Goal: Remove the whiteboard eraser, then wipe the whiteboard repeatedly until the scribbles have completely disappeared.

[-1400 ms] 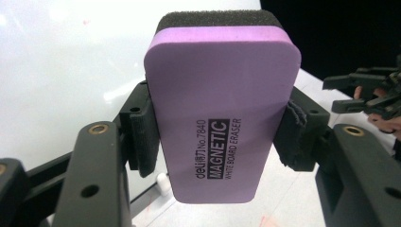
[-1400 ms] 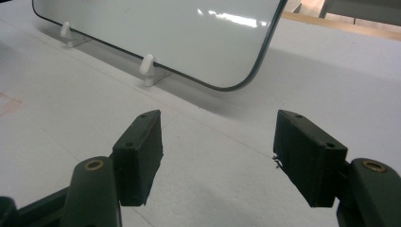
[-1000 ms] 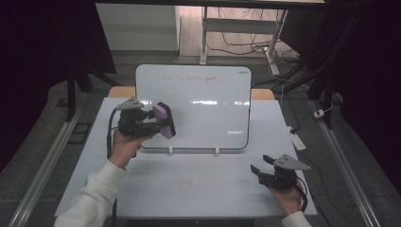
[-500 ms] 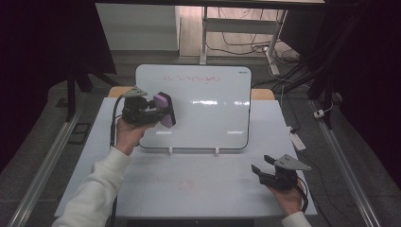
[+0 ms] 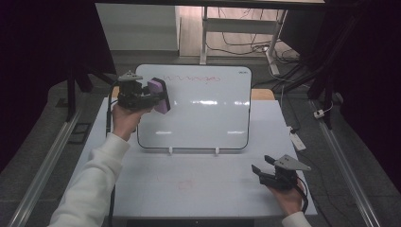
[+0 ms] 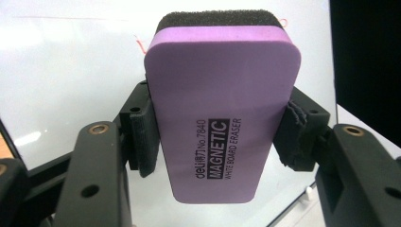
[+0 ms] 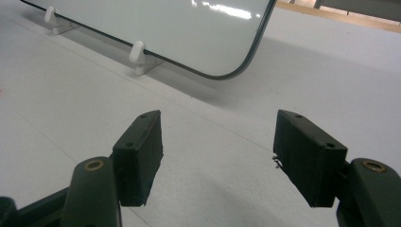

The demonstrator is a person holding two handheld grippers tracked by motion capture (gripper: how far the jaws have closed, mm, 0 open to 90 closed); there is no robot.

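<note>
A whiteboard point(image 5: 198, 113) stands tilted on small white feet at the middle of the table, with faint red writing point(image 5: 191, 78) along its top. My left gripper point(image 5: 158, 97) is shut on a purple magnetic eraser point(image 6: 222, 118), held at the board's upper left corner with the black felt side toward the board. The same eraser point(image 5: 157, 95) shows in the high view just left of the writing. My right gripper point(image 7: 217, 156) is open with nothing between its jaws. It rests low near the table's front right corner point(image 5: 265, 171).
The white table top point(image 5: 198, 189) carries a faint red smudge point(image 5: 185, 184) in front of the board. A white strip point(image 5: 297, 140) lies at the table's right edge. Metal rails run along both sides on the floor. The board's feet point(image 7: 138, 53) stand ahead of the right gripper.
My left gripper has carried the eraser up and away along the board's left side to its upper corner. The right gripper has stayed in place.
</note>
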